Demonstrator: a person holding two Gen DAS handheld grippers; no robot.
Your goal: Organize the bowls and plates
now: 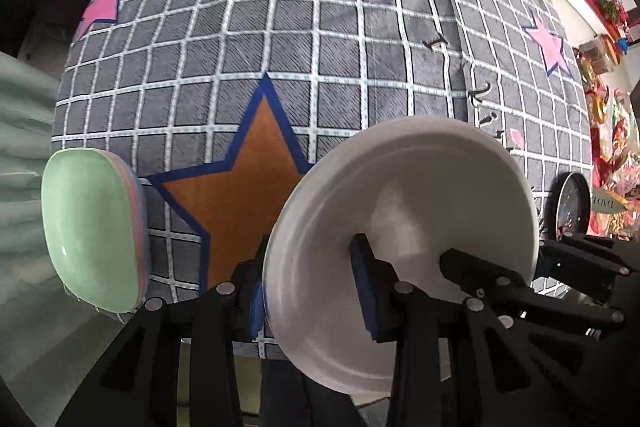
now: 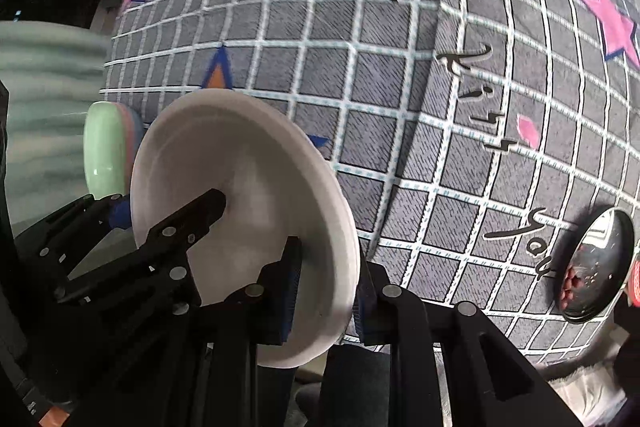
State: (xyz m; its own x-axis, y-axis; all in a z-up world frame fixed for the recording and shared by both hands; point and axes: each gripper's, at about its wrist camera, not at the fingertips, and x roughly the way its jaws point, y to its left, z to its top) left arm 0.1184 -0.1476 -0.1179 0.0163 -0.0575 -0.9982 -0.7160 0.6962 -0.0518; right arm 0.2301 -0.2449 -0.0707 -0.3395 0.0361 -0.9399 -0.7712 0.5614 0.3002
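A white plate [image 1: 400,247] is held above the grey checked cloth by both grippers at once. My left gripper [image 1: 308,283] is shut on its left rim, one finger inside the plate and one beneath. My right gripper [image 2: 328,291] is shut on the opposite rim of the same white plate [image 2: 248,211]. The right gripper's fingers [image 1: 492,275] show in the left wrist view, the left gripper's fingers [image 2: 180,227] in the right wrist view. A stack of bowls, pale green on top [image 1: 92,231], sits at the table's left edge and also shows in the right wrist view [image 2: 106,143].
The table carries a grey checked cloth [image 1: 320,47] with an orange star [image 1: 240,187] and pink stars. A dark round dish [image 2: 596,263] lies at the cloth's right edge and also shows in the left wrist view [image 1: 572,203]. A pale green curtain [image 1: 20,147] hangs left.
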